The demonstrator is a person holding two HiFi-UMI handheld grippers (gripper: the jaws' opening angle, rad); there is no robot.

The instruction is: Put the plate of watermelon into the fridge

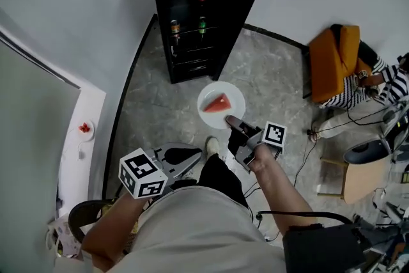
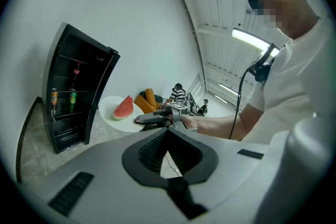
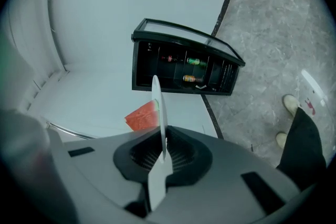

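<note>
A white plate (image 1: 223, 96) carrying a red watermelon wedge (image 1: 217, 103) hangs over the marble floor in front of the black fridge (image 1: 198, 9). The fridge door (image 1: 239, 16) stands open, and bottles show on its shelves. My right gripper (image 1: 234, 122) is shut on the plate's near rim. In the right gripper view the plate (image 3: 157, 107) runs edge-on between the jaws, with the watermelon (image 3: 142, 117) to its left. My left gripper (image 1: 181, 157) hangs low by my leg, shut with nothing in it. Its own view shows the plate (image 2: 110, 111) and the fridge (image 2: 73, 92) ahead.
An orange chair (image 1: 335, 57) and a seated person in a striped shirt (image 1: 386, 83) are at the right. Cables and a wooden stool (image 1: 361, 179) lie on the right floor. A white counter (image 1: 80, 137) with a small dish stands left. My shoe (image 1: 212, 147) is below the plate.
</note>
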